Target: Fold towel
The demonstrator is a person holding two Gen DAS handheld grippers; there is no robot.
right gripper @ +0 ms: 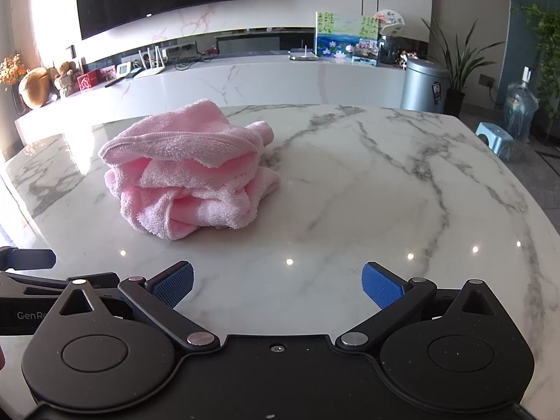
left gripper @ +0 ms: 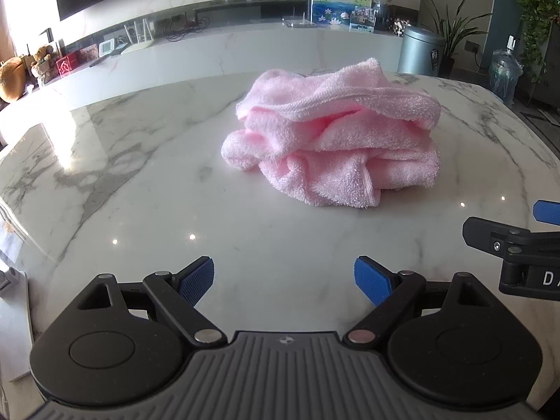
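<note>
Crumpled pink towel (left gripper: 332,140) on marble table (left gripper: 140,175), both hand-held grippers spread

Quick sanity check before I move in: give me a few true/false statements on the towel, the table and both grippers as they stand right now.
1. The pink towel lies crumpled in a heap on the marble table. True.
2. The left gripper is shut on a towel corner. False: its jaws stand wide apart over bare marble, short of the towel.
3. The right gripper is open and holds nothing. True.
4. The towel is already folded flat in a neat rectangle. False: it is bunched in loose, uneven layers.
5. In the left wrist view, the towel sits ahead and slightly right of the gripper. True.
6. A cup stands on the table beside the towel. False: no cup is visible there.
</note>
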